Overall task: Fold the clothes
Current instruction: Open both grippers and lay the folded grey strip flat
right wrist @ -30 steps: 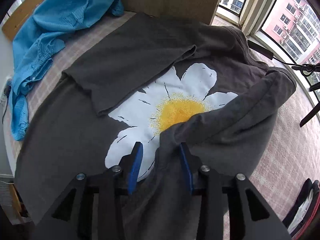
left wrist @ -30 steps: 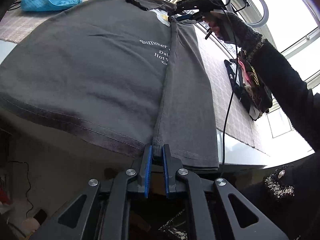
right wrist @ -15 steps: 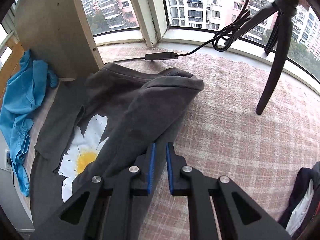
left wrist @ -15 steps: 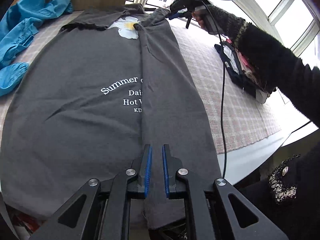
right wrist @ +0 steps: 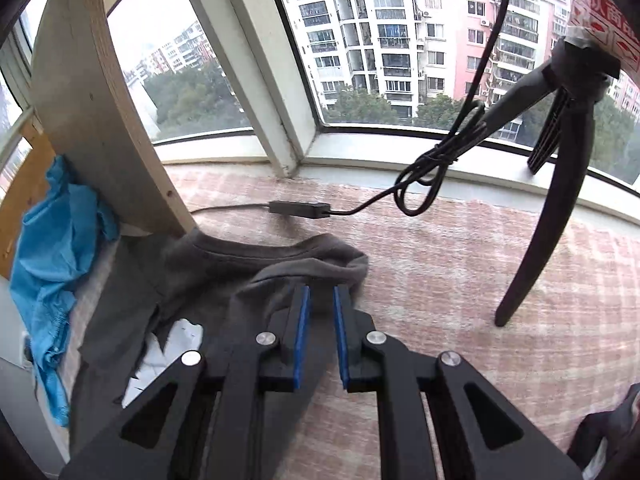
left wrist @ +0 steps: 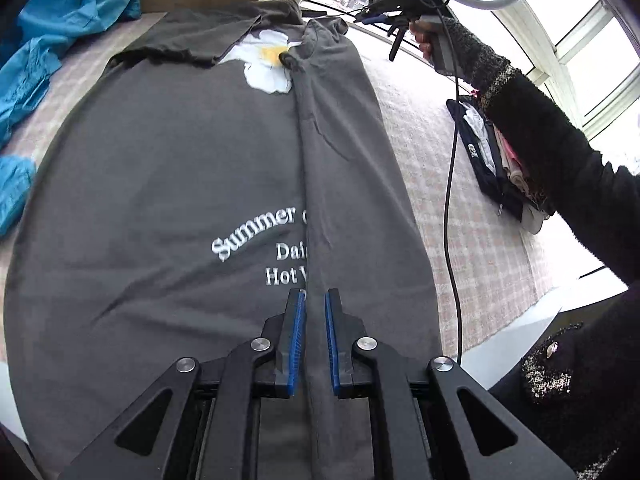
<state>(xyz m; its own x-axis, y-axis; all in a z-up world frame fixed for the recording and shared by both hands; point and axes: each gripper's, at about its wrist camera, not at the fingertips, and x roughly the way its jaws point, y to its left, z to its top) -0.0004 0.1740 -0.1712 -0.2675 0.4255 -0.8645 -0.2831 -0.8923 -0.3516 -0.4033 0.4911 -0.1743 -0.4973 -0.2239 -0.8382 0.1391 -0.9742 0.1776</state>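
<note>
The dark grey cotton T-shirt with a white daisy print and white lettering (left wrist: 168, 184) lies spread on the desk covered with a pink checked cloth (left wrist: 472, 208), its right-hand third turned over the body so that a long straight edge runs from six o'clock up to twelve o'clock in the left wrist view, and one sleeve lies folded inward near eleven o'clock. The left tongs (left wrist: 311, 334) hover over that edge at the hem end, blue pads a narrow gap apart; whether cloth is caught between them I cannot tell. The right tongs (right wrist: 320, 326) sit above the collar end at the shoulder, likewise slightly parted, seemingly gripping nothing. The fabric looks light, limp and prone to wrinkle or slide over itself, so it is best pinched at hem and shoulder edges, both layers together, and moved taut. A crumpled bright blue garment (left wrist: 52, 36) lies at ten o'clock, well apart.
</note>
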